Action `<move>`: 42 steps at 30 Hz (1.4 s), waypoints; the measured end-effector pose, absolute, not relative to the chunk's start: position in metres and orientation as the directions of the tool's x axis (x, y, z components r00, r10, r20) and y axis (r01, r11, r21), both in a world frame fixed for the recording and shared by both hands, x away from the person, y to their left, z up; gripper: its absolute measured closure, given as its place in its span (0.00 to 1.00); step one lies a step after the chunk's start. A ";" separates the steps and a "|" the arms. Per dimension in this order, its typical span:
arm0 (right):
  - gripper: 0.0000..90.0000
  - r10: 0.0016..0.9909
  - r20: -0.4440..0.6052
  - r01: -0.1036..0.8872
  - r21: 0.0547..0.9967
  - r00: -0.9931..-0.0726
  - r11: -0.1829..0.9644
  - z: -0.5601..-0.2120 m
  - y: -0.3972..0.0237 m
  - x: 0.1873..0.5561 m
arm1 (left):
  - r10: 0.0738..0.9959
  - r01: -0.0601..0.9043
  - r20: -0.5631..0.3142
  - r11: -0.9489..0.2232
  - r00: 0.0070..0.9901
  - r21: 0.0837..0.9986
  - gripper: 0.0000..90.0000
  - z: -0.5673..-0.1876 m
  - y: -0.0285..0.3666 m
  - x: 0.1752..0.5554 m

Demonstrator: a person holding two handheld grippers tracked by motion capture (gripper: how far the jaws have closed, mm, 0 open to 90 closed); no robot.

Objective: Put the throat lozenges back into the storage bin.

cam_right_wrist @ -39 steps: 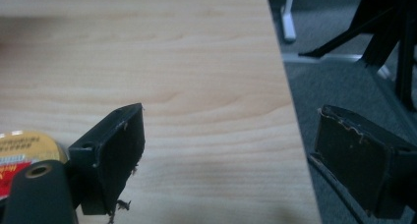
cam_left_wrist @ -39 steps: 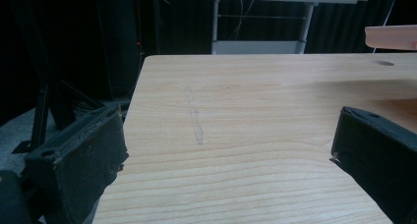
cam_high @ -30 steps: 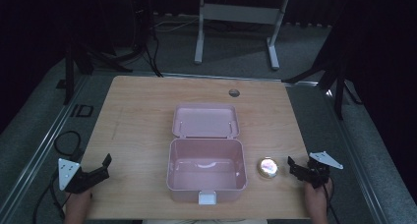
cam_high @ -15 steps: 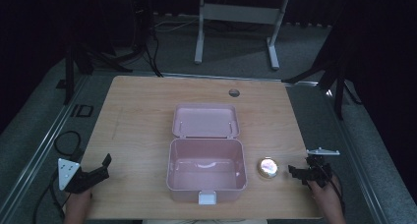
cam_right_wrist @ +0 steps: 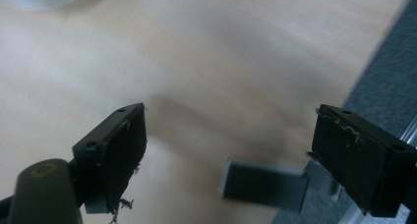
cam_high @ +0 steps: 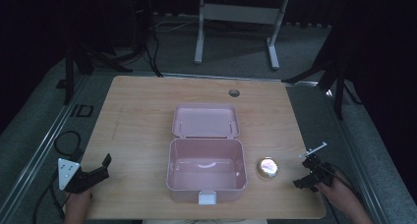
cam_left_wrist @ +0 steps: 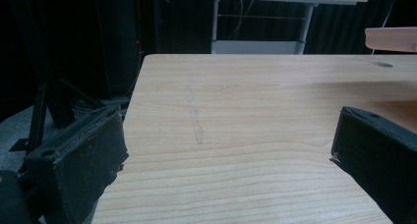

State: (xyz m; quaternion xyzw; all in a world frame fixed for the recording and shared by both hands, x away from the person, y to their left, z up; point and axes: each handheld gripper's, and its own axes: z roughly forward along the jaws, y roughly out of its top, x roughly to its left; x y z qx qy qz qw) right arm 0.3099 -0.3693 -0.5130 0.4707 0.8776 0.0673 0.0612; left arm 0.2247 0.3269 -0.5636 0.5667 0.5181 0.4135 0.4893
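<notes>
Pink box [cam_high: 206, 171], lid laid back, is centred near; round tin [cam_high: 267, 167] is set just right, within reach. Left gripper [cam_high: 96, 171] and right gripper [cam_high: 307, 175] are held gaping, empty, at the near corners.

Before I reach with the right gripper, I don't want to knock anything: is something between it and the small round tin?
Nothing visible: bare table lies between the open right gripper and the round tin; the pink box sits beyond it.
</notes>
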 end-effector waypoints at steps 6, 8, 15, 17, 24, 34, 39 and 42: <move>0.14 0.721 0.029 0.721 0.060 -0.693 0.690 -0.514 -0.364 0.311 | 0.992 0.182 -0.039 0.017 0.122 0.983 0.01 -0.564 0.327 0.225; 0.13 0.650 0.056 0.649 -0.044 -0.757 0.760 -0.519 -0.357 0.309 | 0.992 0.182 -0.039 0.016 0.122 0.983 0.01 -0.564 0.327 0.225; 0.14 0.546 0.068 0.539 -0.098 -0.835 0.836 -0.515 -0.343 0.313 | 0.991 0.181 -0.040 0.016 0.126 0.983 0.00 -0.564 0.327 0.224; 0.15 0.534 0.046 0.528 -0.098 -0.844 0.843 -0.512 -0.339 0.316 | 0.991 0.180 -0.039 0.016 0.128 0.984 0.01 -0.564 0.327 0.224; 0.15 0.421 0.001 0.417 -0.136 -0.907 0.898 -0.504 -0.322 0.321 | 0.991 0.180 -0.041 0.017 0.130 0.984 0.01 -0.564 0.328 0.224; 0.15 0.382 0.006 0.380 -0.102 -0.924 0.920 -0.496 -0.299 0.339 | 0.990 0.179 -0.041 0.016 0.133 0.984 0.01 -0.564 0.328 0.224; 0.16 0.352 0.001 0.350 -0.096 -0.936 0.932 -0.497 -0.283 0.351 | 0.990 0.179 -0.042 0.018 0.134 0.984 0.01 -0.564 0.328 0.224; 0.16 0.336 0.004 0.335 -0.091 -0.942 0.938 -0.498 -0.274 0.356 | 0.990 0.178 -0.043 0.018 0.134 0.984 0.01 -0.564 0.328 0.224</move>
